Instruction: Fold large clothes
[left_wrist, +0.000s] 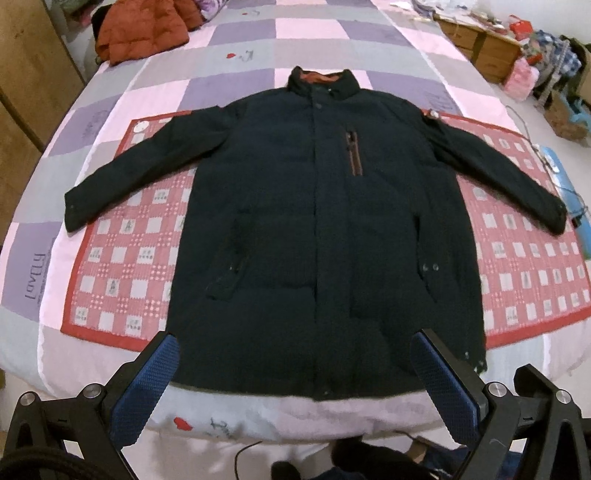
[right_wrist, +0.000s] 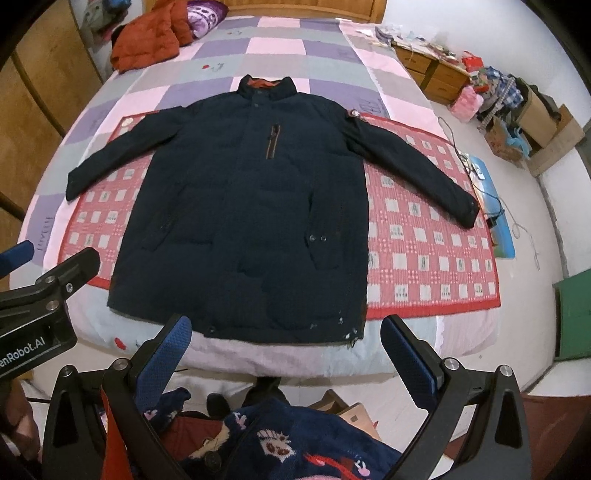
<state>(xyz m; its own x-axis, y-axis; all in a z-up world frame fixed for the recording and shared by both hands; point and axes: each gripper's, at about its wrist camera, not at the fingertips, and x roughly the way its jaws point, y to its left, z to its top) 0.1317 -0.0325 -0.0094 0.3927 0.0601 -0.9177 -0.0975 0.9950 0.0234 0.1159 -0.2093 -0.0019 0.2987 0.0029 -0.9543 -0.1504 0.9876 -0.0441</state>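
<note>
Dark navy coat (left_wrist: 317, 221) lies flat and front-up on the bed (left_wrist: 240, 44), sleeves spread wide over a red checked mat (left_wrist: 122, 258), collar at the far end. Left tool (left_wrist: 295, 369) hovers at the hem, spread wide, holding nothing; right tool (right_wrist: 288, 354) likewise gapes empty
</note>
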